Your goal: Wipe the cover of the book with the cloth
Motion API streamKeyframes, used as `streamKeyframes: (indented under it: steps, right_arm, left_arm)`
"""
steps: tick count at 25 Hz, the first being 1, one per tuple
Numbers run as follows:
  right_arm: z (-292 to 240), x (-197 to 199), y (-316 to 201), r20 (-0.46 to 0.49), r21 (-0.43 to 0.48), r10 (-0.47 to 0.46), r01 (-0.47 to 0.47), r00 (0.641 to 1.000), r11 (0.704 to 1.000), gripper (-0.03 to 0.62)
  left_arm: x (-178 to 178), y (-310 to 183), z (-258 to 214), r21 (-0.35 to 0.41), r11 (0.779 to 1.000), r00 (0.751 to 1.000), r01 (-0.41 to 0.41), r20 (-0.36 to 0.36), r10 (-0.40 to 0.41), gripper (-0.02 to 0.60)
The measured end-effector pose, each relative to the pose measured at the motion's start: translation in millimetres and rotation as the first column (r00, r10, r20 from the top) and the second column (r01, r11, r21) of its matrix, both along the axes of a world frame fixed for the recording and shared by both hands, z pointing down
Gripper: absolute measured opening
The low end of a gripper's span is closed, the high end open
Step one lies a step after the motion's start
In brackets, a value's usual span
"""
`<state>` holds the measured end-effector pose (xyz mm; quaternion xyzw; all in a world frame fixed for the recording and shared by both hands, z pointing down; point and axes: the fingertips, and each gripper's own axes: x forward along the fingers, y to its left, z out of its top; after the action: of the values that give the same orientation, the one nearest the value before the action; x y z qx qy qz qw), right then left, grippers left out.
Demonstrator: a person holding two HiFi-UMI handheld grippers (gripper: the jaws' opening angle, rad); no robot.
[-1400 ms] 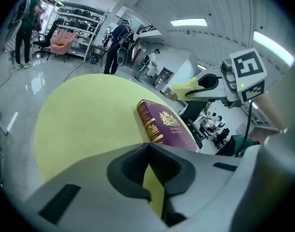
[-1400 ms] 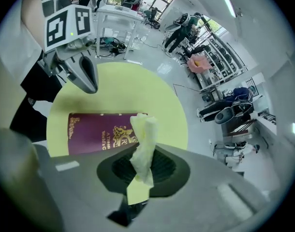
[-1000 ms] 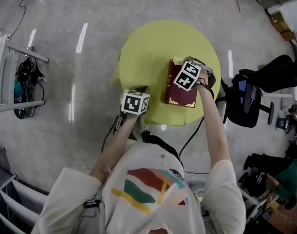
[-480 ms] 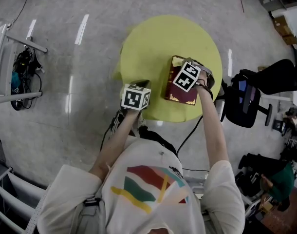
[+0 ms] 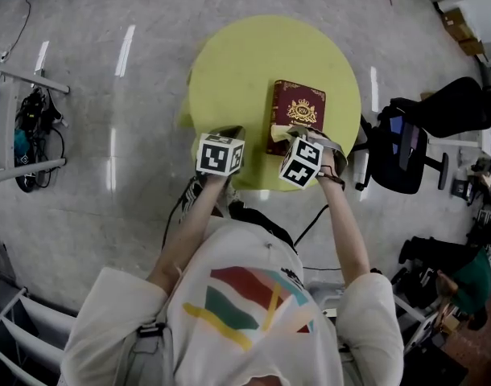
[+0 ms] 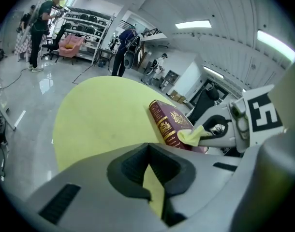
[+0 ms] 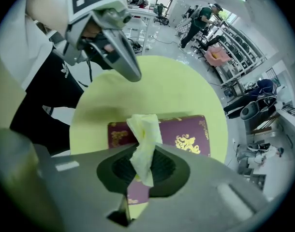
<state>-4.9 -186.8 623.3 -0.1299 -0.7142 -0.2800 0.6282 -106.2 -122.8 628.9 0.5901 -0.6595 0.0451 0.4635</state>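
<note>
My right hand-held gripper (image 7: pixel 140 174) is clamped on a bunched fold of the pale yellow cloth (image 7: pixel 144 140), which sticks out limp and crumpled beyond the jaws. My left hand-held gripper (image 6: pixel 148 154) is fully closed with nothing in it, and hangs over the lower left rim of the round yellow surface (image 5: pixel 233 67).

The book (image 5: pixel 298 112) lies flat, right of centre in the head view, with its maroon cover and gold crest facing up. The cloth sits at the cover's lower edge. I cannot tell whether it is pressing down.

The cloth looks light and soft, so I judge only the part nearest the jaws will carry any pressure. A short pinch low on the bunch suits it best.

The book looks stiff and fairly heavy, a hardback with a smooth cover. It may slide on the surface under a firm stroke. If it does, I would steady it with the left hand-held gripper on the left spine edge, not on the cover.
</note>
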Motion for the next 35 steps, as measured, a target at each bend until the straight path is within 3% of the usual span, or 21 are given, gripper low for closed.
streamKeyframes:
  steps: [7, 16, 20, 25, 31, 35]
  right_arm:
    - [-2, 26, 49, -0.001, -0.051, 0.002, -0.002, 1.000, 0.999, 0.029]
    - [-6, 25, 56, 0.001, -0.067, -0.002, 0.002, 1.000, 0.998, 0.028]
    - [-24, -21, 18, 0.083, 0.000, 0.014, -0.014, 0.996, 1.000, 0.029]
    - [-34, -96, -39, 0.118, 0.108, -0.068, 0.055, 0.991, 0.993, 0.029]
    - [-15, -148, -75, 0.095, 0.108, -0.115, 0.105, 0.989, 0.989, 0.028]
    - [2, -159, -72, 0.061, 0.074, -0.142, 0.137, 0.988, 0.988, 0.028]
  left_arm:
    - [3, -6, -6, 0.018, 1.000, 1.000, -0.011, -0.001, 0.011, 0.015]
    - [5, -8, -13, 0.041, 0.999, 1.000, -0.019, 0.000, 0.019, 0.015]
    - [-3, -1, -15, 0.049, 0.999, 1.000, -0.007, 0.008, 0.006, 0.015]
    - [-17, 9, -15, 0.052, 0.998, 0.999, 0.037, -0.004, -0.037, 0.015]
    - [-42, 37, -6, 0.049, 0.991, 0.993, 0.121, -0.008, -0.121, 0.015]
    - [-62, 60, 0, 0.041, 0.980, 0.981, 0.195, -0.014, -0.194, 0.015]
